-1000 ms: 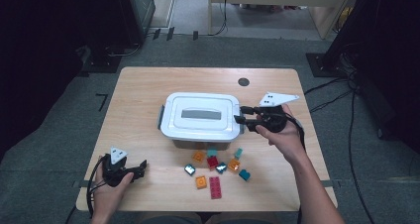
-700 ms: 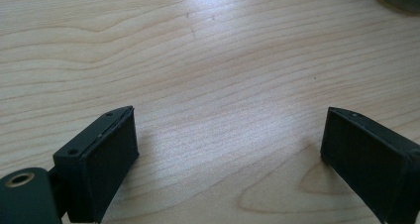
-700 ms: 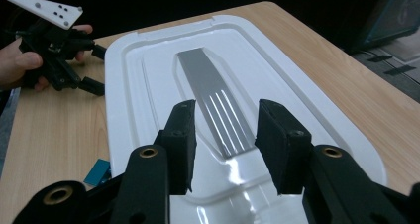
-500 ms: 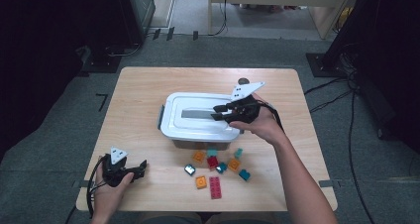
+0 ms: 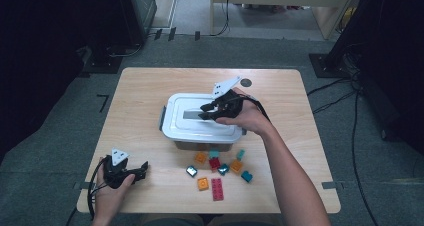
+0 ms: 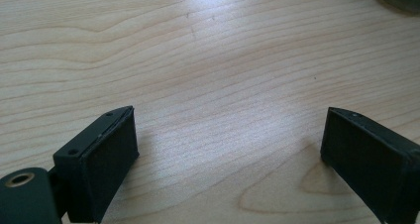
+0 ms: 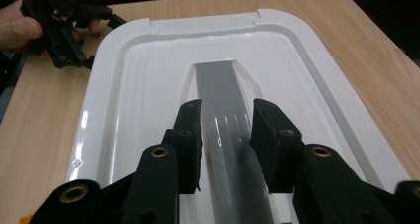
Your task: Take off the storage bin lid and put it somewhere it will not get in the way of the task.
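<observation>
Lid: white lid [image 5: 202, 118] sits closed on the grey storage box [image 5: 205, 145] at the middle of the tabletop [image 5: 145, 93], its grey handle strip [image 7: 225, 130] running along the centre; that strip looks like the natural place to grab for lifting the lid off.
Bricks: small toy bricks [image 5: 218, 170] lie scattered between the box and the tabletop's near edge, apparently waiting to go in once the box is open.
Right gripper: right gripper [image 7: 227, 135] is over the lid, jaws straddling the handle strip, one on each side. They've just been opening a touch after closing; narrow gap, and I can't tell whether the pads press the strip yet.
Left gripper: left gripper [image 6: 228, 149] rests near the tabletop's near-left corner, jaws spread wide over bare wood, holding nothing, parked out of the way.
</observation>
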Demonstrator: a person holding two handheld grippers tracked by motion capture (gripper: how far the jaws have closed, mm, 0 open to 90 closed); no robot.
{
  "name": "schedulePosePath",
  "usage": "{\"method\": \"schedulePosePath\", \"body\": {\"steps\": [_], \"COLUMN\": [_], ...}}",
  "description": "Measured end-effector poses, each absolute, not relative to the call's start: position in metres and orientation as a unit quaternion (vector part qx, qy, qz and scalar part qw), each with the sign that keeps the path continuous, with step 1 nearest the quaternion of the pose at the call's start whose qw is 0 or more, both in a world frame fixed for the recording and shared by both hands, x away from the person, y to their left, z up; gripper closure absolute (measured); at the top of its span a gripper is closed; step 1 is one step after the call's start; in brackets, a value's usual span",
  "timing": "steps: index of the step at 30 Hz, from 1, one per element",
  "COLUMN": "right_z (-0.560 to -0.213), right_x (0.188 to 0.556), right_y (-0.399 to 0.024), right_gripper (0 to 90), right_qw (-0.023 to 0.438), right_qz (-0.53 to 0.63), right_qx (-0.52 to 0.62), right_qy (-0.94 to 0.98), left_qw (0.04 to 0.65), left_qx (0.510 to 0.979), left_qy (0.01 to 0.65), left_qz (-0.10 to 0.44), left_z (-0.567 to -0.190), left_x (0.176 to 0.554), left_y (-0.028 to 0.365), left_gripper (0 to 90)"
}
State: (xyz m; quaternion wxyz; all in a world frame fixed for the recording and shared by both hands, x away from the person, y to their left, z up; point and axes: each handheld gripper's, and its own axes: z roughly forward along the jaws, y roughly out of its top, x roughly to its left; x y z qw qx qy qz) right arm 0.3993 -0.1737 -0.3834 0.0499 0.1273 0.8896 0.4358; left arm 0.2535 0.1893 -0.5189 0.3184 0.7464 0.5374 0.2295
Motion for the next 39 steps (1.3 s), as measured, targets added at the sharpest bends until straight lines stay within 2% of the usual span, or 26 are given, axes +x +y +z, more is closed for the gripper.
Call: {"method": "schedulePosePath", "body": {"steps": [5, 11, 19, 39], "right_z": [-0.382, -0.388, -0.389, -0.381], "right_x": [0.404, 0.406, 0.408, 0.408], "right_y": [-0.167, -0.164, -0.166, -0.176], "right_gripper": [64.8, 59.4, 67.0, 68.2], "right_qw": [0.046, 0.035, 0.042, 0.046], "right_qz": [0.425, 0.414, 0.421, 0.444], "right_qx": [0.116, 0.117, 0.107, 0.097], "right_qy": [0.896, 0.902, 0.900, 0.890], "left_qw": [0.319, 0.319, 0.319, 0.319], "left_qx": [0.746, 0.746, 0.746, 0.746], "left_qy": [0.537, 0.537, 0.537, 0.538], "left_qz": [0.230, 0.230, 0.230, 0.230], "left_z": [-0.519, -0.519, -0.519, -0.519], "left_x": [0.254, 0.253, 0.253, 0.254], "left_y": [0.189, 0.189, 0.189, 0.189], "left_gripper": [7.4, 7.4, 7.5, 7.5]}}
